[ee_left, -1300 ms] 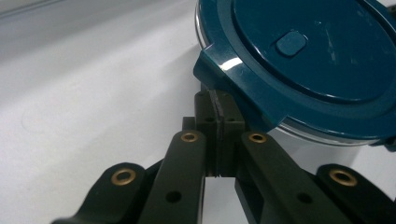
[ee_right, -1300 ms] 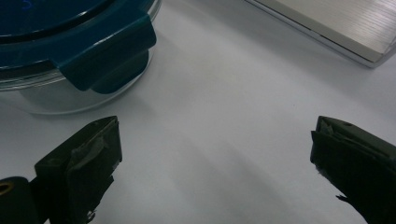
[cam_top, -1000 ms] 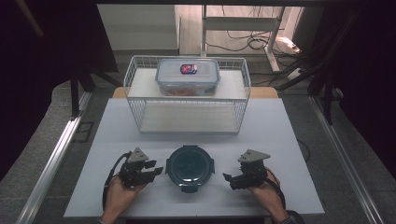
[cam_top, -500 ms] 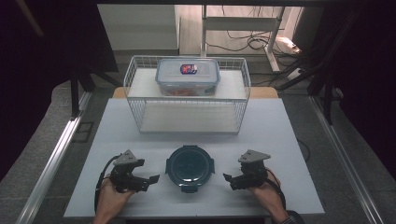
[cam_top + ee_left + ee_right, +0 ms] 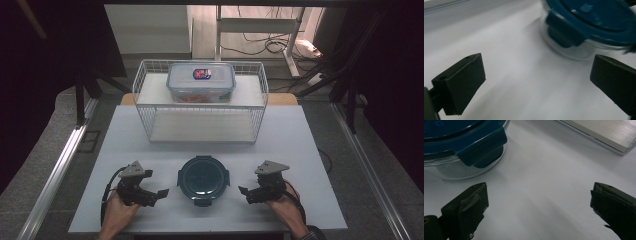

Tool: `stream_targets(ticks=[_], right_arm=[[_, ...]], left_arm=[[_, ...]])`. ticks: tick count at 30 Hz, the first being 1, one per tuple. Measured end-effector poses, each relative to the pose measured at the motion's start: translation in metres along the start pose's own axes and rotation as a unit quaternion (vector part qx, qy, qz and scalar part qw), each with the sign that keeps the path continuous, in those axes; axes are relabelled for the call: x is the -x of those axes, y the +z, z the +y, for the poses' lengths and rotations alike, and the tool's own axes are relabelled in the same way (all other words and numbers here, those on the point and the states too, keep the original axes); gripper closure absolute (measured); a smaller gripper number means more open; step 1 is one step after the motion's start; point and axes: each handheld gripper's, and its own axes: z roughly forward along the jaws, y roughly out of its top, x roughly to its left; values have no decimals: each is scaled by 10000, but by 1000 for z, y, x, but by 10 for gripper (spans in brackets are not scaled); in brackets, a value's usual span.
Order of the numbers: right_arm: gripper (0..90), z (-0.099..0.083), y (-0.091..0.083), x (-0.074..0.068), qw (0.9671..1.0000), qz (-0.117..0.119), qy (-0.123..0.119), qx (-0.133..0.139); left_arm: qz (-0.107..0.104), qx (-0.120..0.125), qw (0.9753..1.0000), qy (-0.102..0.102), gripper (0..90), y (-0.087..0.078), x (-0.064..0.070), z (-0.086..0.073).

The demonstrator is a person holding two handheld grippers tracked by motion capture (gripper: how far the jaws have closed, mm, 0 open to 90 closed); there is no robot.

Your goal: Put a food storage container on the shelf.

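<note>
A round glass container with a dark teal clip lid (image 5: 203, 180) stands at the table's front middle. My left gripper (image 5: 161, 193) rests on the table to its left, held by a hand, jaws open and pointing at the container. In the left gripper view the container (image 5: 594, 22) lies ahead to the right of the open left gripper (image 5: 536, 85), apart from it. My right gripper (image 5: 243, 192) sits to the container's right, open too. Its own view has the container (image 5: 461, 142) at upper left, with nothing in the right gripper (image 5: 539, 212).
A white wire basket (image 5: 150, 125) stands at the back middle of the white table (image 5: 310, 150). A clear rectangular box with a blue-rimmed lid (image 5: 201, 80) rests in it. The basket's base edge (image 5: 604, 132) is ahead of the right gripper. Metal rails flank the table.
My left gripper has drifted a little to the left and toward the front edge, away from the container. The right gripper has barely moved.
</note>
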Motion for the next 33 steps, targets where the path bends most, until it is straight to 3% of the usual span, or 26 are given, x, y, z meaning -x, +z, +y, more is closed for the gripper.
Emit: stream_targets(ticks=[3, 11, 13, 16, 22, 28, 29, 30, 31, 32, 33], right_arm=[[4, 0, -1, 1, 10000, -19, 5, 30], [0, 8, -8, 2, 9994, 20, 129, 321], [0, 11, -8, 1, 9991, 134, 181, 365], [6, 19, -9, -2, 9982, 328, 236, 437], [10, 33, -3, -8, 9959, 729, 248, 469], [8, 46, 5, -13, 9948, 886, 407, 285], [5, 48, 7, -14, 9940, 952, 459, 265], [0, 53, 11, -14, 9908, 1152, 682, 175], [0, 53, 11, -14, 9908, 1152, 682, 175], [0, 57, 15, -15, 9874, 1352, 812, 88], [0, 57, 15, -15, 9874, 1352, 812, 88]], left_arm=[[-183, 70, 9998, -9, 0, 1, -1, 0], [-252, -45, 9996, -86, 2, 1, 2, 9], [-328, -10, 9994, -106, 6, 1, 4, 13], [-680, 140, 9974, -174, 11, 1, 6, 22], [-834, 163, 9959, -297, 30, 5, 8, 34], [-847, -100, 9961, -229, 49, 23, 13, 47], [-855, -146, 9959, -240, 53, 26, 14, 49], [-867, -196, 9958, -231, 64, 28, 13, 51], [-892, -225, 9953, -301, 64, 31, 13, 52], [-1043, -259, 9935, -379, 78, 35, 10, 52], [-1043, -259, 9935, -379, 93, 35, 10, 52]])
